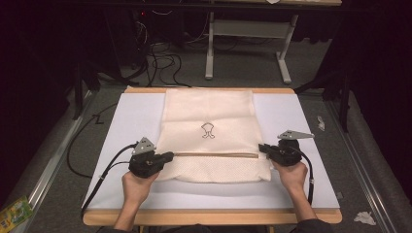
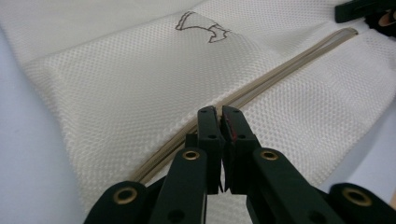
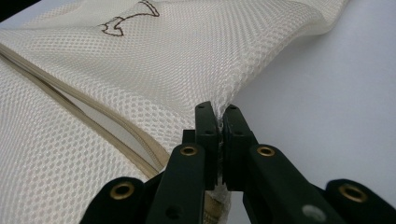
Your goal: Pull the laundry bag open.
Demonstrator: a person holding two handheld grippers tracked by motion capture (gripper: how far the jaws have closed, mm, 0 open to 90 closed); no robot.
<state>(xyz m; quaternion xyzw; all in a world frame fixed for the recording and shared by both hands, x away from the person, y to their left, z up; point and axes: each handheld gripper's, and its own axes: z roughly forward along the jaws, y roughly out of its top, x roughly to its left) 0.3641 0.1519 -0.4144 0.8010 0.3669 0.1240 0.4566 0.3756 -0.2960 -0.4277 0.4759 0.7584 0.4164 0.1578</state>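
Note:
A cream mesh bag (image 1: 209, 109) lies flat on the white table top (image 1: 136, 116), with a small outline logo (image 1: 207, 130) and a tan zipper (image 1: 216, 155) running across its near part. My left gripper (image 1: 171, 156) sits at the zipper's left end. In the left gripper view its jaws (image 2: 219, 112) are shut right where the zipper (image 2: 280, 70) ends, over the pull, which they hide. My right gripper (image 1: 261, 147) is at the zipper's right end. In the right gripper view it (image 3: 217, 109) is shut on the bag's mesh edge (image 3: 233, 88), which it lifts slightly.
The white top rests on a wooden board (image 1: 209, 217) with bare room on both sides of the bag. Cables (image 1: 160, 63) and a table frame (image 1: 248, 29) stand on the floor beyond. Crumpled paper scraps (image 1: 365, 218) lie on the floor at right.

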